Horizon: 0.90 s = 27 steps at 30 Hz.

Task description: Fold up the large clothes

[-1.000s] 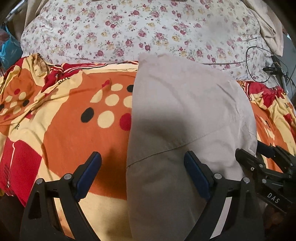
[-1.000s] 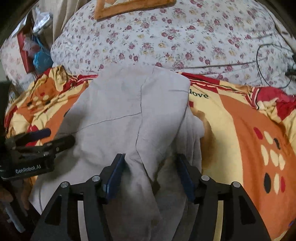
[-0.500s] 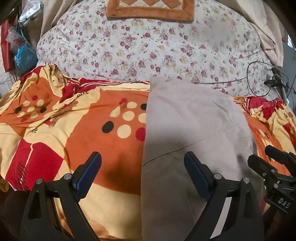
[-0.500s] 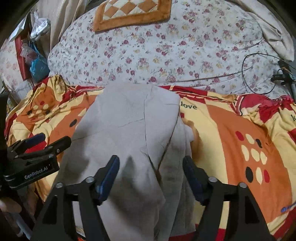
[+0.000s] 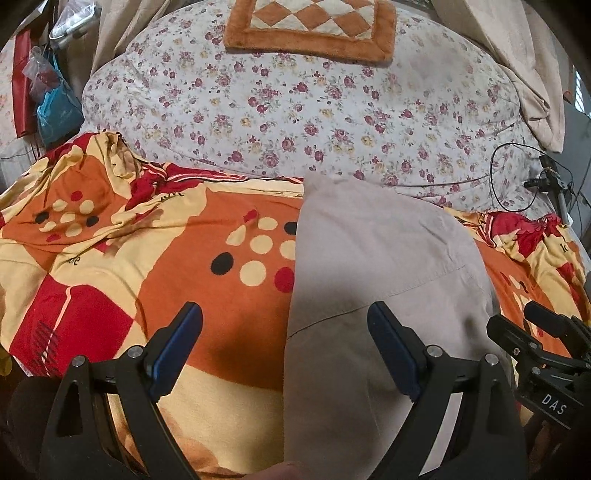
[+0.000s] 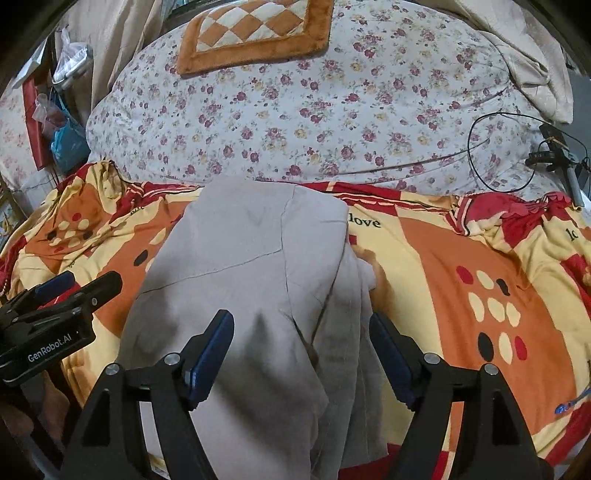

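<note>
The orange patterned blanket [image 5: 110,288] covers the near part of the bed, with the floral quilt [image 5: 295,110] bulking up behind it and a checked cushion [image 5: 310,26] on top at the far side. On the blanket lies the grey garment [image 6: 240,266] — already doubled lengthwise, its long axis running near to far, the far end squared off at the quilt's edge and the near end hanging toward the person. A second layer peeks out along its right side, slightly askew.

Both tools hover above it with nothing held: the left gripper [image 5: 284,350] spread wide over the garment's left edge, the right gripper [image 6: 301,354] spread wide over its right half.

The likely next step is the crosswise fold — best done by pinching both near corners through all layers, squaring the stray right-hand layer first, then carrying the near end evenly to the far end
</note>
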Motion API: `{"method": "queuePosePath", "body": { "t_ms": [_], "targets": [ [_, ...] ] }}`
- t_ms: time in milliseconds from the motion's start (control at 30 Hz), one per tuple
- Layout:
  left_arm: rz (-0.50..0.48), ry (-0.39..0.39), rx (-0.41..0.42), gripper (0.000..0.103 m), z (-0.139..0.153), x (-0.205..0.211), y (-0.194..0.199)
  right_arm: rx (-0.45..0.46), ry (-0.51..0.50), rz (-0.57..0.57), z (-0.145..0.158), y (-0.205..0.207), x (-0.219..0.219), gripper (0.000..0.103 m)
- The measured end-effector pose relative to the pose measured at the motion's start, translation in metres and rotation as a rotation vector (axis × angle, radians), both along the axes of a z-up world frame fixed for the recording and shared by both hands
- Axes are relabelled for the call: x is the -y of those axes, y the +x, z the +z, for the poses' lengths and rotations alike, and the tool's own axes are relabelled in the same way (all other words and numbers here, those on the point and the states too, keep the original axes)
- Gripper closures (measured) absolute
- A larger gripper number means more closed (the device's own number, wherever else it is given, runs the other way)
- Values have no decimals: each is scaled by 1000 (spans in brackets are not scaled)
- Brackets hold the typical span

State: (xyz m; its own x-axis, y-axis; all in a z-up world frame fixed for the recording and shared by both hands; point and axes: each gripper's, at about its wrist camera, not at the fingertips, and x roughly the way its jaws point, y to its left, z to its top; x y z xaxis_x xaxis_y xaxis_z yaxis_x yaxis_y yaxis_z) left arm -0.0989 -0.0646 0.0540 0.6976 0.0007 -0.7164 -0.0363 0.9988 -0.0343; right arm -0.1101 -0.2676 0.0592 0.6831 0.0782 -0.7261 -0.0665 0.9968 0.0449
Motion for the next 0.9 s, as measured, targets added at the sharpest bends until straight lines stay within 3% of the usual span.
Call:
{"method": "queuePosePath", "body": {
  "t_ms": [900],
  "targets": [
    [-13, 24, -27, 11, -10, 0, 6, -31, 14, 3, -9, 7, -1, 25]
  ]
}}
